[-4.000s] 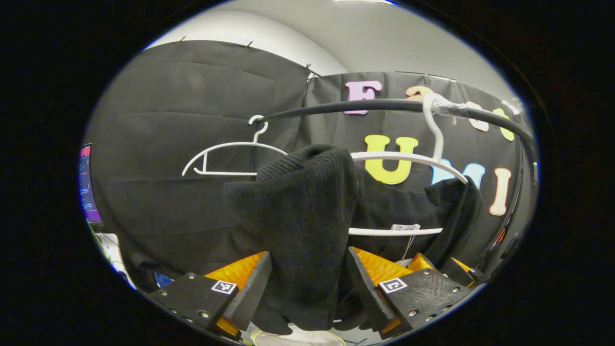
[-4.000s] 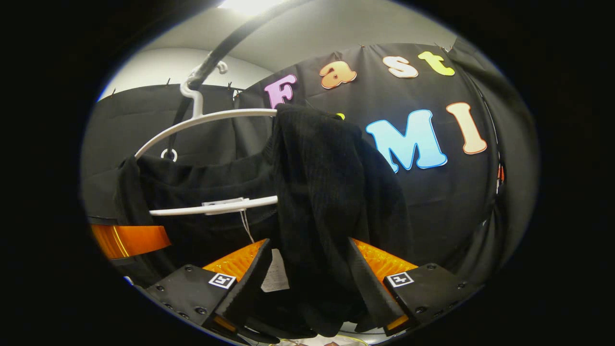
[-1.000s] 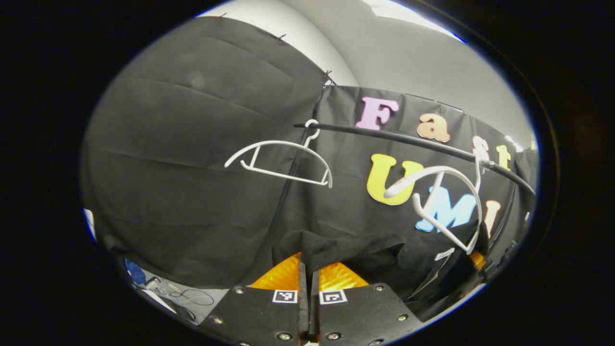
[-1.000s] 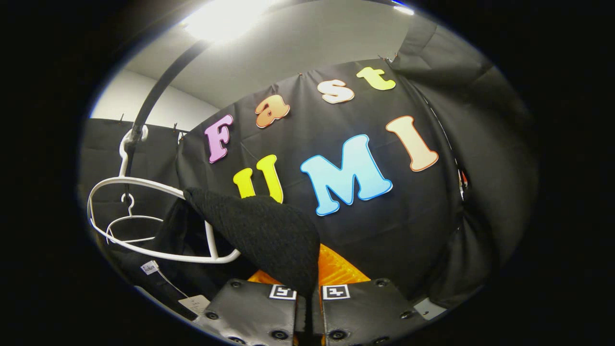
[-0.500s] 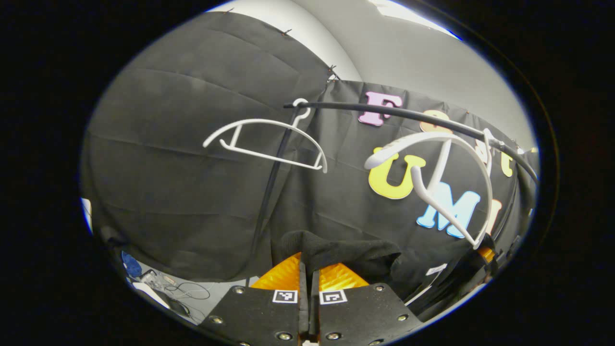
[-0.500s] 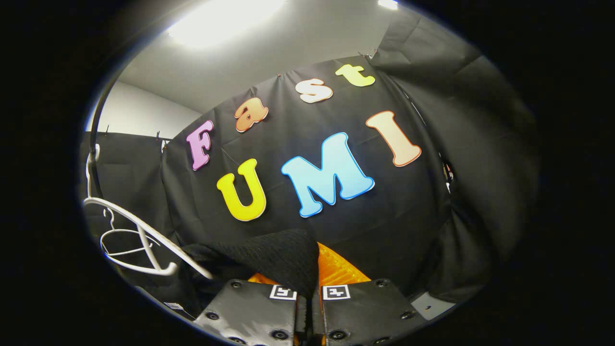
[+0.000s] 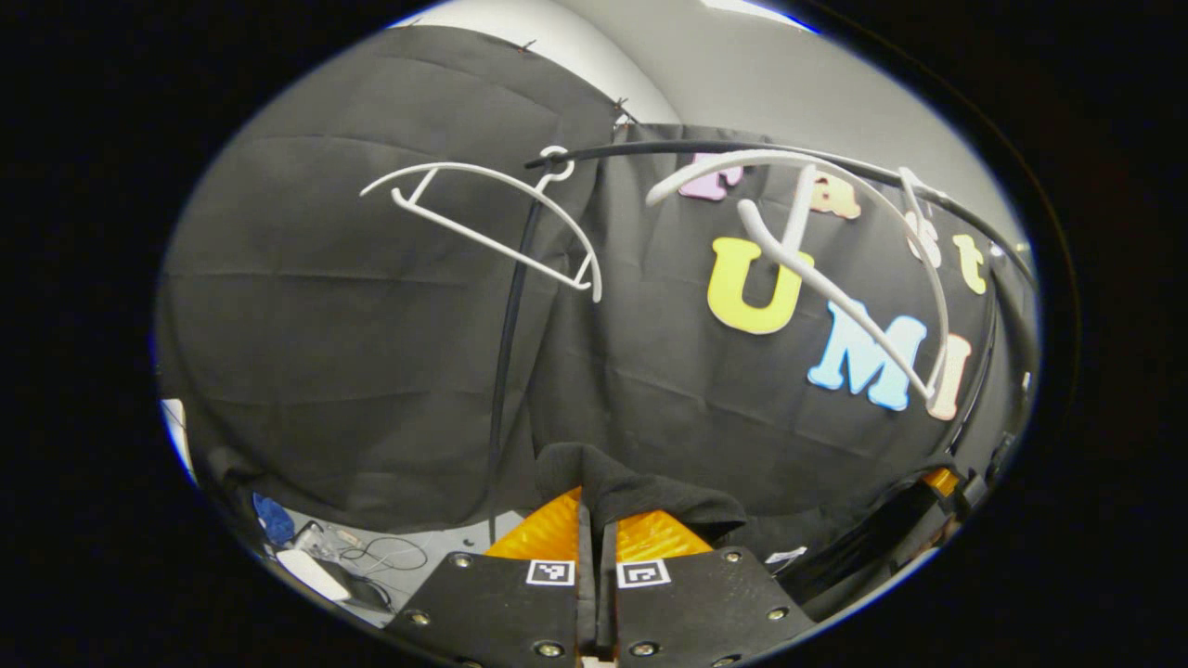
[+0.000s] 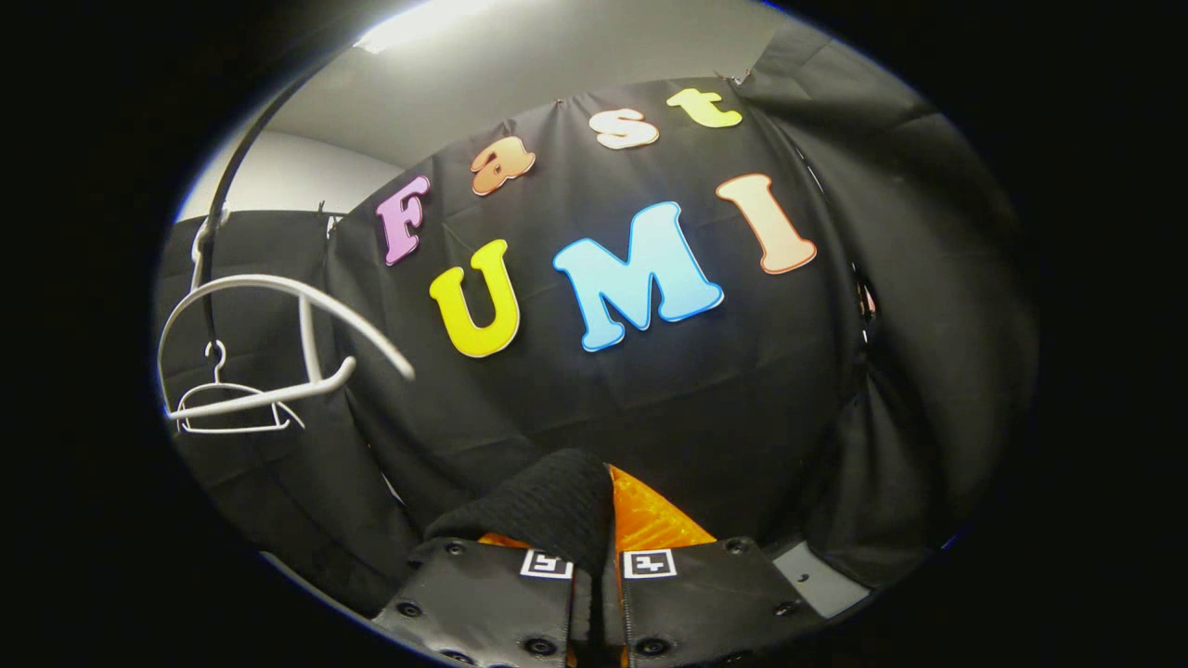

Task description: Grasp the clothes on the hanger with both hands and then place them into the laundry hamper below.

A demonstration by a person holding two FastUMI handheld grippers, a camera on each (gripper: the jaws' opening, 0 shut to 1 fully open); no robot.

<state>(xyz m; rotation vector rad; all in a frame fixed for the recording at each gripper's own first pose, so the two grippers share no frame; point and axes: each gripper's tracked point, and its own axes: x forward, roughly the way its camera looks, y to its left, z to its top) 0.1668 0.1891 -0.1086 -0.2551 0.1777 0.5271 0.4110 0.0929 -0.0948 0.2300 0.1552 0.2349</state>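
The black knit garment (image 7: 640, 496) is off its hanger and bunches over my left gripper (image 7: 591, 520), which is shut on it. In the right gripper view another fold of the garment (image 8: 548, 506) drapes over my right gripper (image 8: 599, 533), also shut on the cloth. The bare white hanger (image 7: 835, 269) swings tilted from the black rail (image 7: 742, 153), above and right of the left gripper. That hanger (image 8: 269, 325) also hangs at the left of the right gripper view. The other gripper (image 7: 937, 492) peeks in at the lower right of the left gripper view.
A second white hanger (image 7: 492, 223) hangs bare on the rail's left end, next to the rack's upright post (image 7: 506, 353). Cables and small items (image 7: 343, 557) lie on the grey floor at lower left. The second hanger (image 8: 232, 399) appears small at far left.
Both grippers, shut on the garment, have dropped lower; the garment is fully off the hanger. The freed hanger swings upward and sits higher in both views.
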